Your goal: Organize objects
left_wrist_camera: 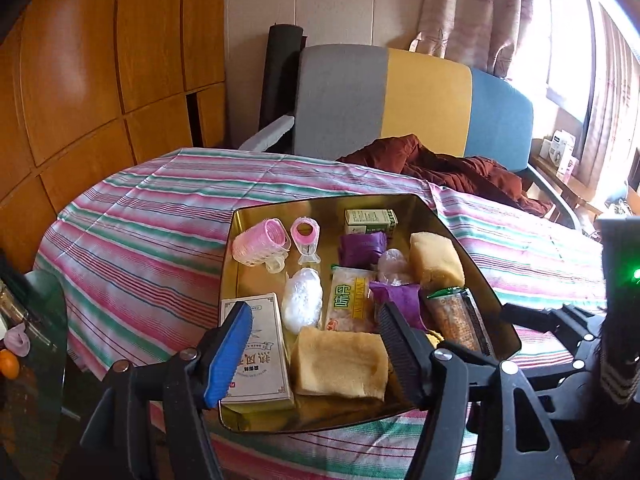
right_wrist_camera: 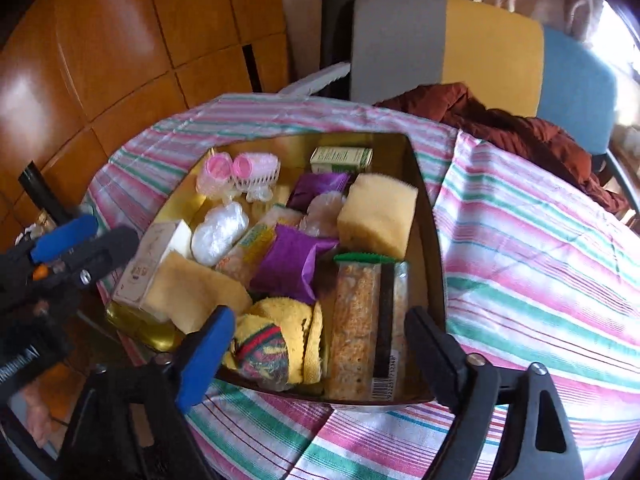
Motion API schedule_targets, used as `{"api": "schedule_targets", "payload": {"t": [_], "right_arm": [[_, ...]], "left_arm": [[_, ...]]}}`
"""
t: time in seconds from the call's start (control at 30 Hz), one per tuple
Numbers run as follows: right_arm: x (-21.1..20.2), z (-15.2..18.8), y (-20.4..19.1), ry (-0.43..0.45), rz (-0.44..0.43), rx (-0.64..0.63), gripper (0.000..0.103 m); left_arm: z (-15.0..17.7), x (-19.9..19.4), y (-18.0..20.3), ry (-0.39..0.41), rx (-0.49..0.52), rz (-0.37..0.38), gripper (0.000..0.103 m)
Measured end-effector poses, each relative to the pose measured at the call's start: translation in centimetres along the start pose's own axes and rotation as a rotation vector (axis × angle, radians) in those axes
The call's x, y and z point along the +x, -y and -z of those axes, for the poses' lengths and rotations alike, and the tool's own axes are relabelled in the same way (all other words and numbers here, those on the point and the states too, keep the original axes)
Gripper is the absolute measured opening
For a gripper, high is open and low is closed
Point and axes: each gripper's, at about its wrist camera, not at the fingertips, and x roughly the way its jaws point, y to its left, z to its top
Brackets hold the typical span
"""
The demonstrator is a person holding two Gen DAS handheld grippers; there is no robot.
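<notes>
A gold tray (left_wrist_camera: 460, 236) packed with small goods sits on a striped-cloth worktop (left_wrist_camera: 152, 216), both claws hovering at its near edge. The left claw (left_wrist_camera: 316, 356) stands open and empty above a tan sponge (left_wrist_camera: 340, 364) and a white box (left_wrist_camera: 256, 352); the right claw (right_wrist_camera: 320, 356), also open and empty, hangs over a yellow sock roll (right_wrist_camera: 272, 344) and a cracker pack (right_wrist_camera: 360, 320). Any pick looks best made straight down on one item, jaws spanning its narrow side, since neighbours lie touching. The tray's wall crowds the near row. Pink rollers (left_wrist_camera: 262, 242), purple sachets (left_wrist_camera: 362, 246) and a green carton (left_wrist_camera: 370, 220) fill the far end. Beyond the worktop, a brown garment (left_wrist_camera: 448, 168) lies on a chair (left_wrist_camera: 424, 96).
</notes>
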Motion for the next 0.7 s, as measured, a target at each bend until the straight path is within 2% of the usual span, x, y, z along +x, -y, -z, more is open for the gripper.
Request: {"api": "schedule_targets", "payload": {"t": [0.17, 0.27, 0.5, 0.6, 0.7], "right_arm": [[-1.3, -0.3, 0.4, 0.057, 0.034, 0.033, 0.097], [-2.0, -0.2, 0.6, 0.092, 0.066, 0.06, 0.103], [-3.5, 0.3, 0.8, 0.163, 0.176, 0.076, 0.103], [-3.7, 0.6, 0.8, 0.162, 0.169, 0.077, 0.103], [-3.9, 0.9, 0.5, 0.162, 0.155, 0.072, 0.103]], "left_arm": [[0.0, -0.9, 0.5, 0.028, -0.007, -0.026, 0.068], [0.0, -1.5, 0.2, 0.048, -0.039, -0.014, 0.075], [0.3, -2.1, 0.1, 0.053, -0.064, -0.101, 0.075], [0.6, -2.3, 0.0, 0.049, -0.075, -0.097, 0.074], [0.6, -2.4, 0.1, 0.059, -0.071, -0.111, 0.069]]}}
